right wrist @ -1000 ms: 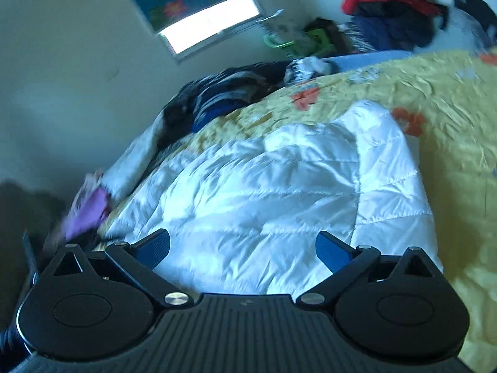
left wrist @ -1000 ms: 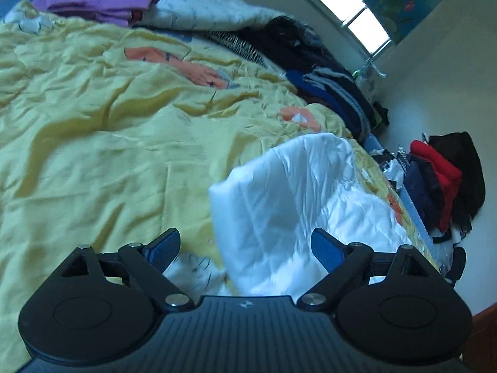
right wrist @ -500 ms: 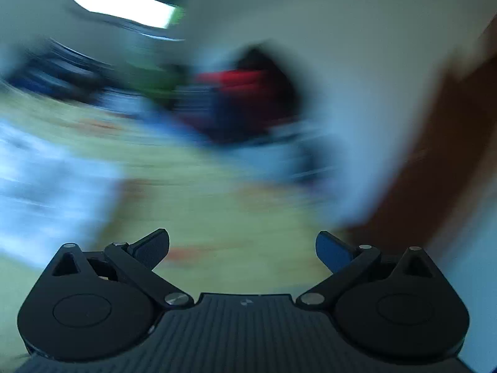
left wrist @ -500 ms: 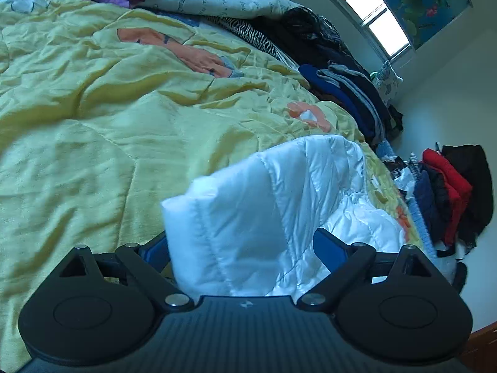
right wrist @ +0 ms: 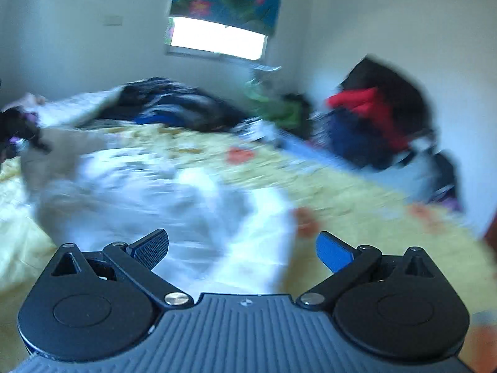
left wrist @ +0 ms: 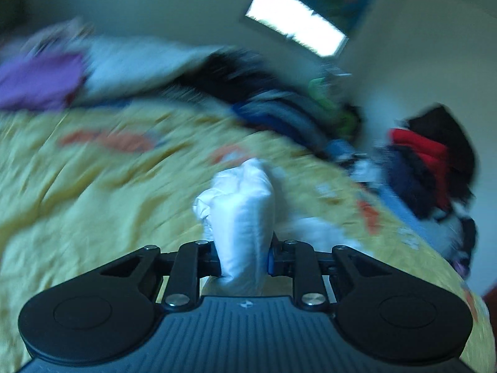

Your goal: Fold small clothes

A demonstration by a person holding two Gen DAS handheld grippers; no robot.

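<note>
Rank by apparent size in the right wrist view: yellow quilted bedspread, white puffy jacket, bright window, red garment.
1. Yellow quilted bedspread
2. White puffy jacket, though nearness to the camera inflates it
3. Bright window and red garment: too alike to rank, blurred

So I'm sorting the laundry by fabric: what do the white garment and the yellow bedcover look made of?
White garment: probably thin synthetic shell over light padding; slightly shiny, puffy, bunching where the left tool closes on it. Yellow bedcover: likely matte woven cotton, softly creased. Blur leaves both uncertain.
</note>
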